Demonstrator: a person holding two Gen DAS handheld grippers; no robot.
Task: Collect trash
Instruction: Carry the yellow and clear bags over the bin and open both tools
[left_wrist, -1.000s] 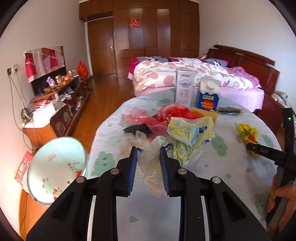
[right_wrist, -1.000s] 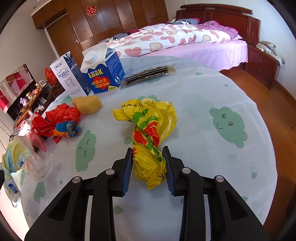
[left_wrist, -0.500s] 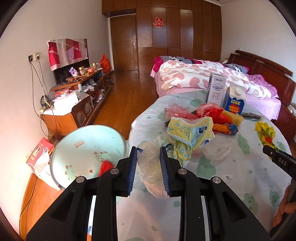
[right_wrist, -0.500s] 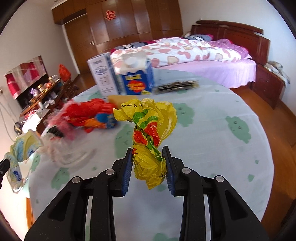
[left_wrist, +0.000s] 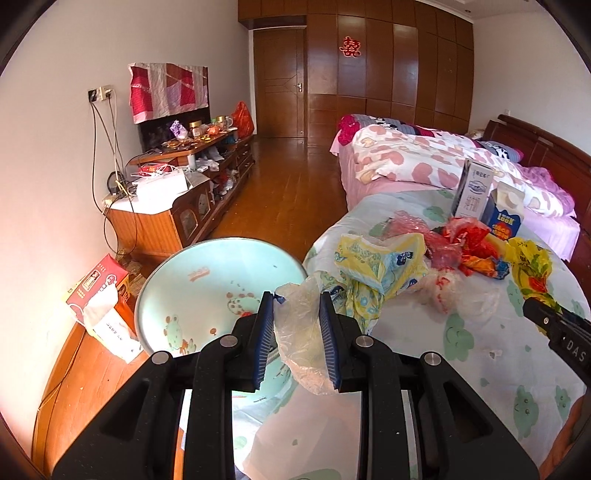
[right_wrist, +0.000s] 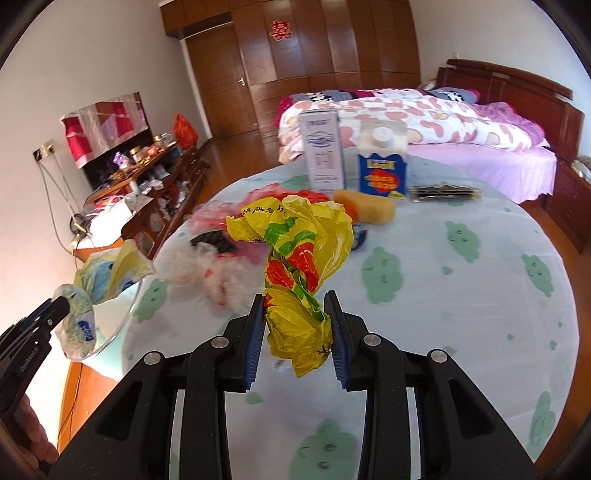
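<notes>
A light, soft heap of crumpled wrappers (left_wrist: 454, 243) is left near the table's (right_wrist: 461, 295) left edge, best pinched at bunched folds. A limp yellow bag (right_wrist: 299, 266), clamped by the right gripper (right_wrist: 297, 332), is carried above the table. A thin, slippery clear bag (left_wrist: 301, 332) is pinched in the left gripper (left_wrist: 297, 334) over the basin (left_wrist: 192, 280) off that edge.

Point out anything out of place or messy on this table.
Crumpled plastic bags lie heaped across the table by two upright cartons. A yellow sponge sits loose among them. Nothing looks spilled or broken. Each gripper grips a bag: left a clear one, right a yellow one.
</notes>
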